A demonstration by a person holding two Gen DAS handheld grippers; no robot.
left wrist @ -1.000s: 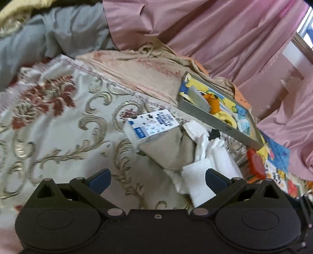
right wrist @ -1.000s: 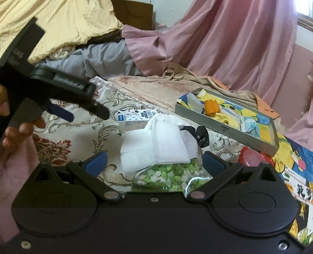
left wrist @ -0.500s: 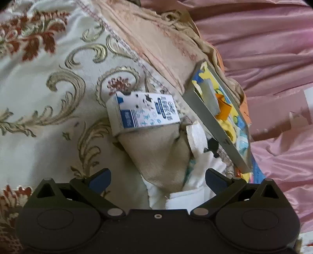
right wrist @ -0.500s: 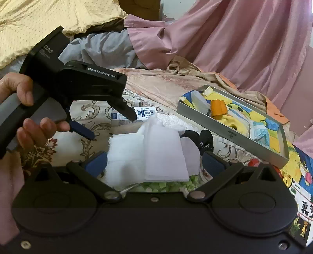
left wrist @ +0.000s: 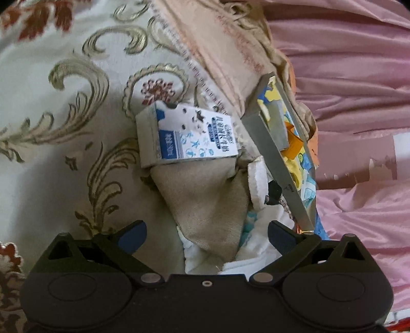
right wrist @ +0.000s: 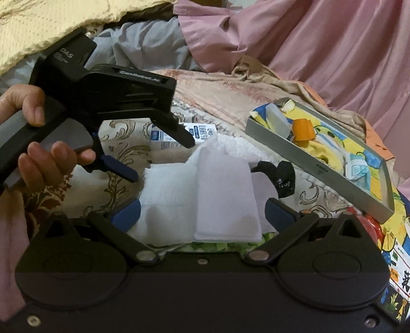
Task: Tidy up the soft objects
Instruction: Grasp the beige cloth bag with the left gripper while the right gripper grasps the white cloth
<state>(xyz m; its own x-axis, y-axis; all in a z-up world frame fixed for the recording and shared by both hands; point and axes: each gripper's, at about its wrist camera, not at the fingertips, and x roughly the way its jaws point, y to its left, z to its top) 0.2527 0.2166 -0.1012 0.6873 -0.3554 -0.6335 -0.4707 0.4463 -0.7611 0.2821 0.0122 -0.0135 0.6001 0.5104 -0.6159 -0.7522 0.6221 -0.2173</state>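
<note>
Bed w/ cream bedspread [left wrist: 77, 107] lying across most of the scene, gold scrolls & red flowers woven in. Peach cloth [right wrist: 225, 94] bunching up behind it. Pink curtain [right wrist: 333, 46] hanging down at the back & right, satin folds catching soft daylight. Yellow blanket [right wrist: 51, 23] sitting upper left in the right wrist view, grey cloth [right wrist: 143, 43] crumpling below it. Bright cartoon-print sheet [right wrist: 394, 246] showing at the right edge. Pink wall patch [left wrist: 364, 158] w/ chipped paint peeking through on the right.
</note>
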